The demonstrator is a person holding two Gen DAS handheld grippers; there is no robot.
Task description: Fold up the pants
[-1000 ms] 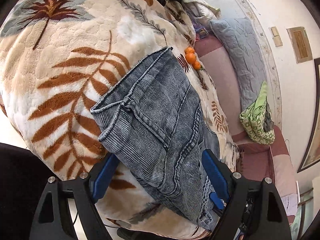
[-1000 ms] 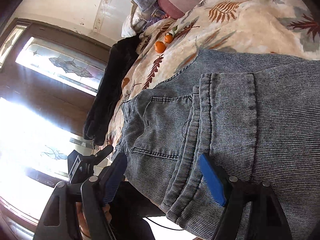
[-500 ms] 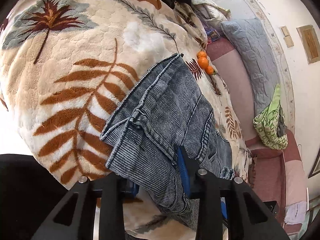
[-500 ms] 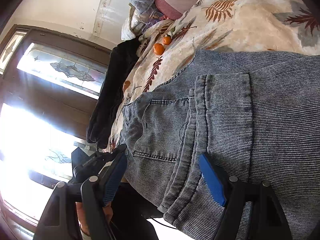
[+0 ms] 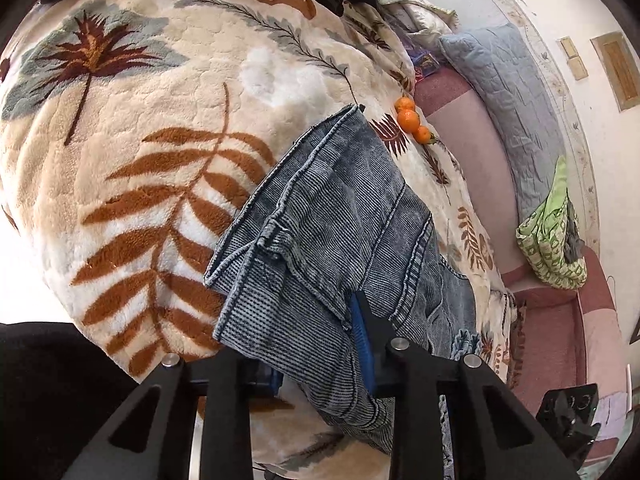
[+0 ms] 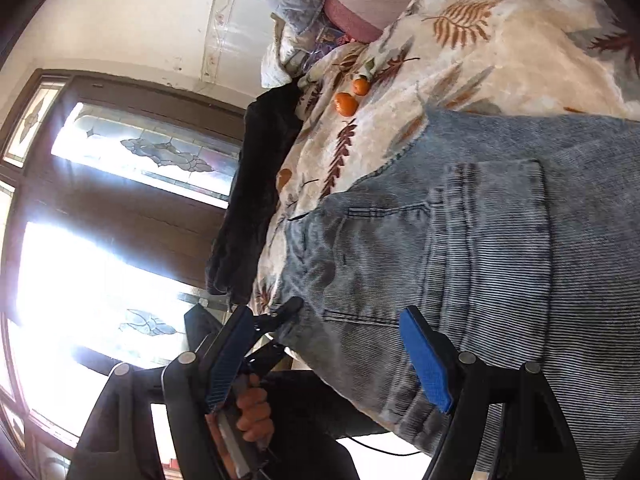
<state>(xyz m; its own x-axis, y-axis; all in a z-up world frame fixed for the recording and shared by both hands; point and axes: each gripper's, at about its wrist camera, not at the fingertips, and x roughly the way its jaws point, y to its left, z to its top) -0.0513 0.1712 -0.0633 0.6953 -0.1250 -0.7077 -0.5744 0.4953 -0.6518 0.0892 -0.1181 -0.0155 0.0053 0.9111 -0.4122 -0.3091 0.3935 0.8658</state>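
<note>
This is a lived-in home room. A plush cream blanket with rust-brown leaf print (image 5: 168, 168) covers the bed, small orange tangerines (image 5: 409, 119) lie on it, a quilted grey-blue pillow (image 5: 508, 92) leans on a pink sofa back (image 5: 472, 152), and a dark wooden window with leaded patterned glass (image 6: 148, 152) glows.

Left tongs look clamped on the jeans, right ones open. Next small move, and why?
Probably close the right tongs on the jeans edge between their pads. The left tongs already pinch denim, while the right stand open astride the fabric on the blanket, so lifting now would likely skew the fold.
</note>
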